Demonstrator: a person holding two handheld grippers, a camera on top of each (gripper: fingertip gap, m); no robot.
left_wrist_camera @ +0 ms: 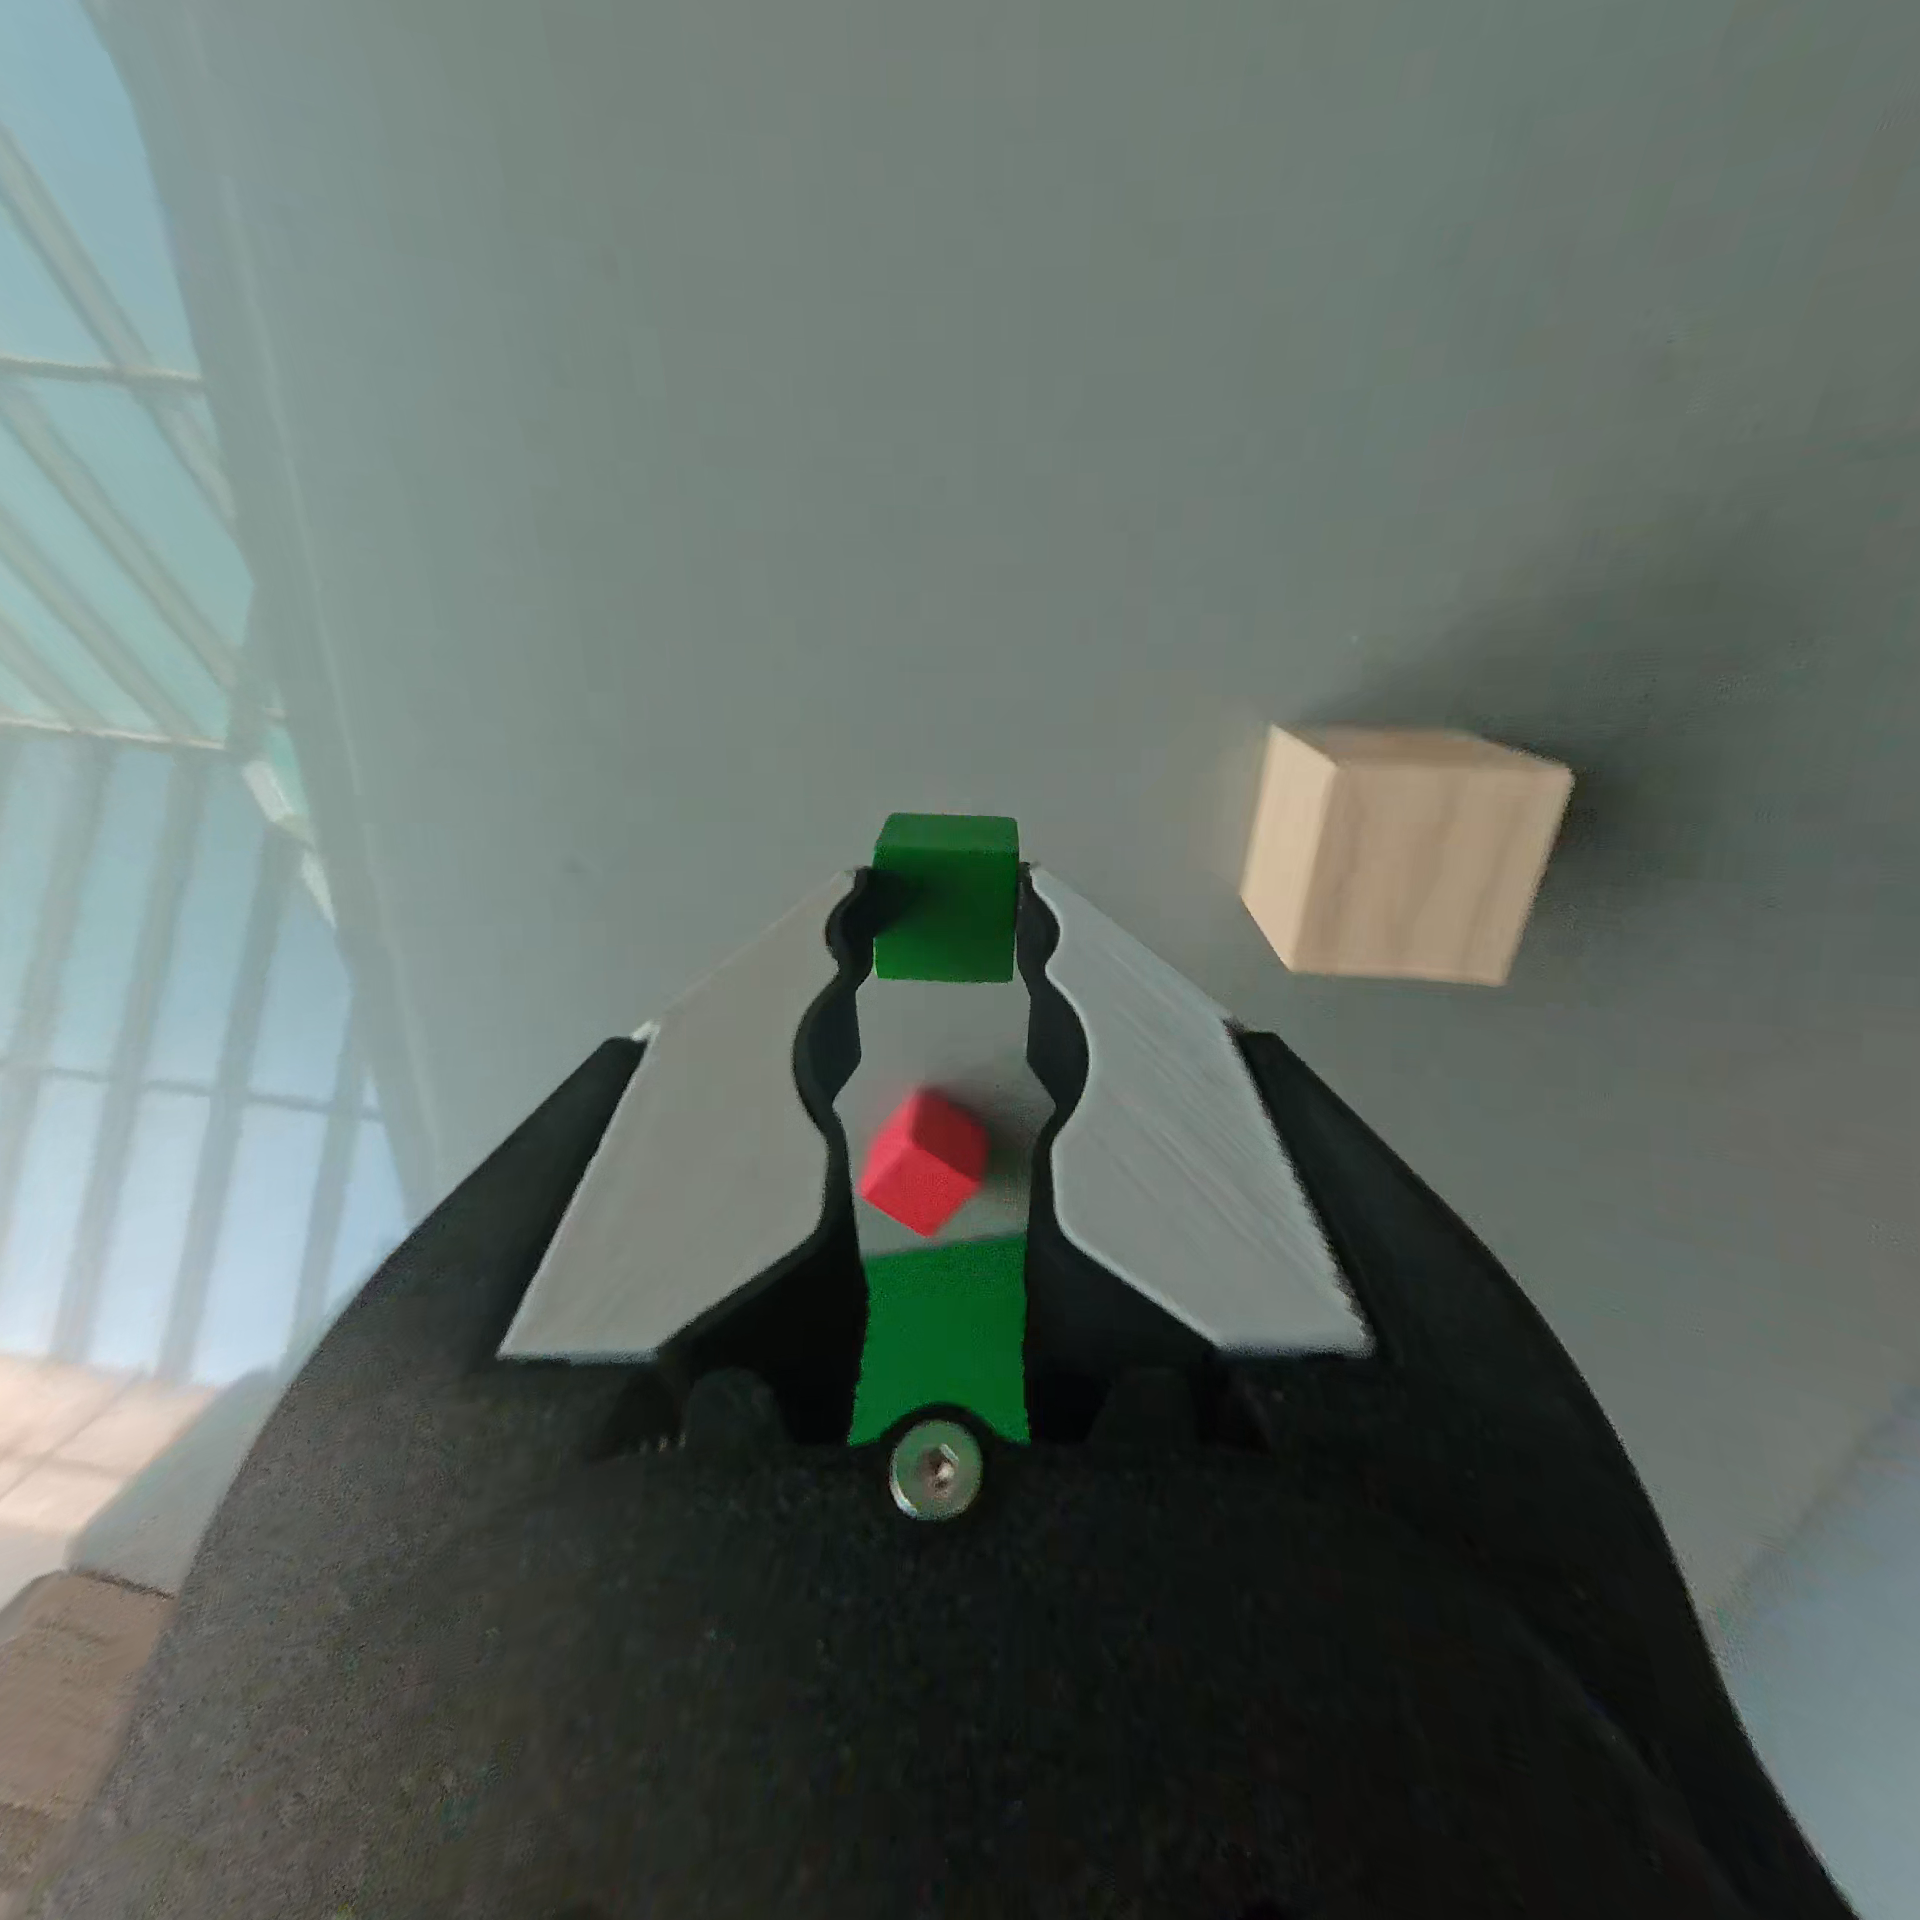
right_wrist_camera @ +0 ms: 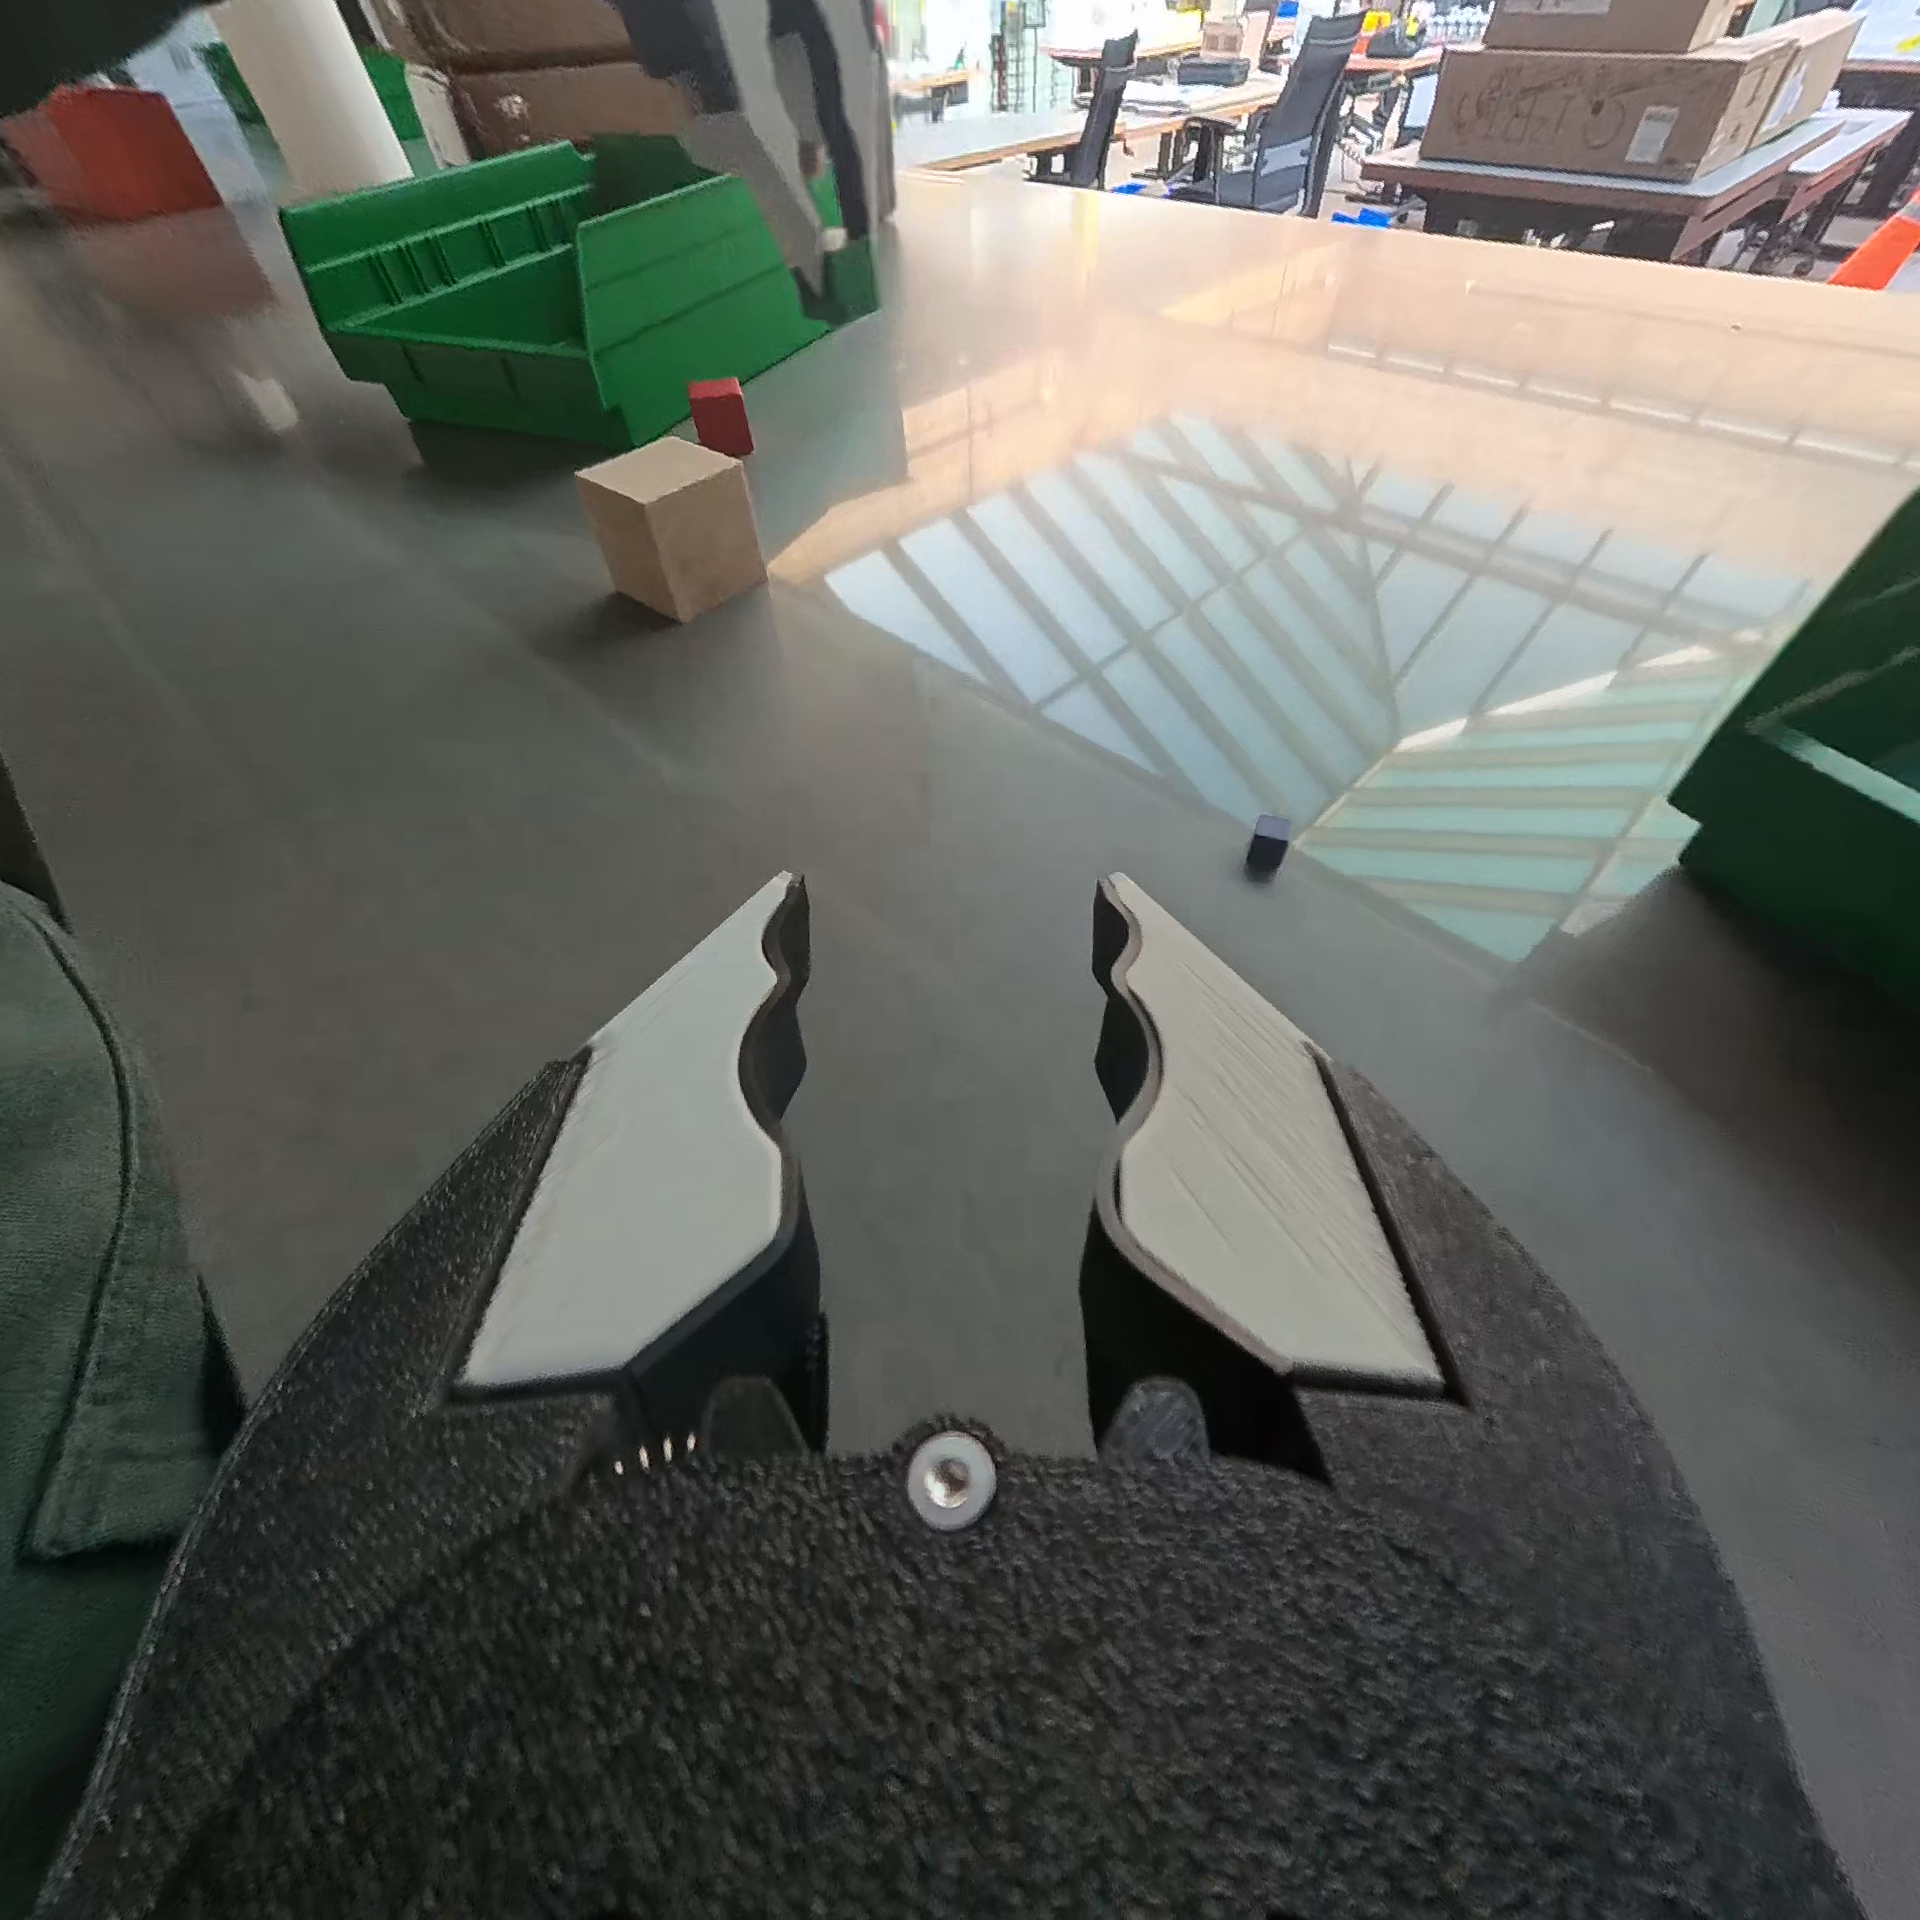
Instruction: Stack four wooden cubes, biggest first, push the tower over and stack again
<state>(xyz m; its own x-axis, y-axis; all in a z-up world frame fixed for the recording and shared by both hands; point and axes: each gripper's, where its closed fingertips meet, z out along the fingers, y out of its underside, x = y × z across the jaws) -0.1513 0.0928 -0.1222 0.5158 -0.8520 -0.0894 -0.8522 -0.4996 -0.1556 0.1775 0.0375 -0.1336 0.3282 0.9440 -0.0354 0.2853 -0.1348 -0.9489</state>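
Note:
My left gripper is shut on a small green cube, pinched between its fingertips, and points down at the grey table. Below it a red cube lies on the table beside the rim of a green bin. A larger wooden block sits to the right. My right gripper is open and empty, low over the table. A small dark blue cube lies just ahead to its right. The left gripper shows far off over the green bin.
The wooden block and the red cube stand in front of the far green bin. A second green bin sits at the right edge. A person's green sleeve is at the left. Desks, chairs and cardboard boxes lie beyond the table. The gap from one gripper's tips to the other's is roughly 35 centimeters. The larger wooden block is about 9 centimeters from my left fingertips and 30 centimeters from my right.

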